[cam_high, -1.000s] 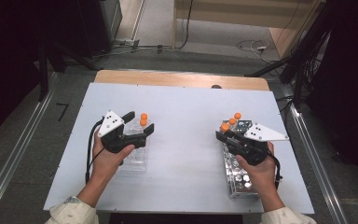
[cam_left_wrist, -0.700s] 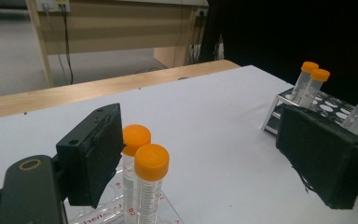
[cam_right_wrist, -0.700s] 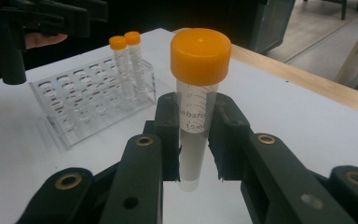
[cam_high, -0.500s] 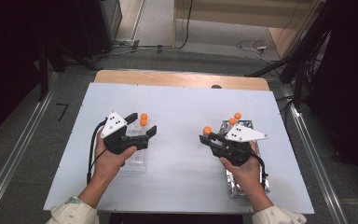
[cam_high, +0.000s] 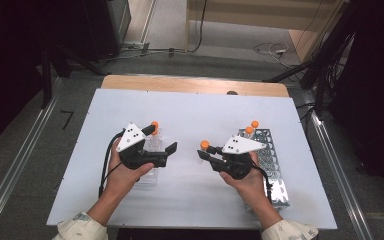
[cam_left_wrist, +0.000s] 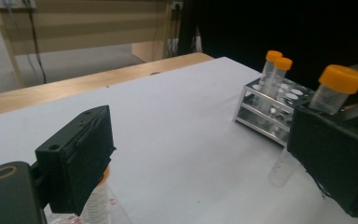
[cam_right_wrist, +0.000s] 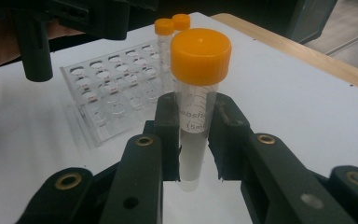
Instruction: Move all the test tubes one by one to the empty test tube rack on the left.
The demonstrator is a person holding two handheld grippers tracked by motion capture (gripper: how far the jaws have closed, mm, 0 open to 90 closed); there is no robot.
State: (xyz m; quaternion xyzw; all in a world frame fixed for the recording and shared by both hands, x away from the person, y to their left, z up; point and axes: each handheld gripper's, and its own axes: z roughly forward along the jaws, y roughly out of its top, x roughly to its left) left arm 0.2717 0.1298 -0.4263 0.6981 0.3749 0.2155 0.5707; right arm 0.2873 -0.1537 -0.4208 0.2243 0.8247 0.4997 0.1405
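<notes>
Because the orange-capped tube (cam_right_wrist: 196,100) has to travel upright, I have it pinched just below its cap between the jaws of my right gripper (cam_high: 206,153), closed on the clear body, with its rounded bottom hanging free above the white table (cam_high: 190,112). It sits mid-table, between the two racks, clear of both. I judge it is on its way from the metal rack (cam_high: 272,165) under my right hand, where two more capped tubes (cam_high: 252,127) stand at the far end, toward the clear plastic rack (cam_right_wrist: 107,100) on the left. My left gripper (cam_high: 169,150) rests over that clear rack with its jaws standing wide apart and nothing between them. Two capped tubes (cam_right_wrist: 170,28) already occupy the clear rack's far end, and the left gripper's body hangs above the near holes, so it is the main thing in the way.
</notes>
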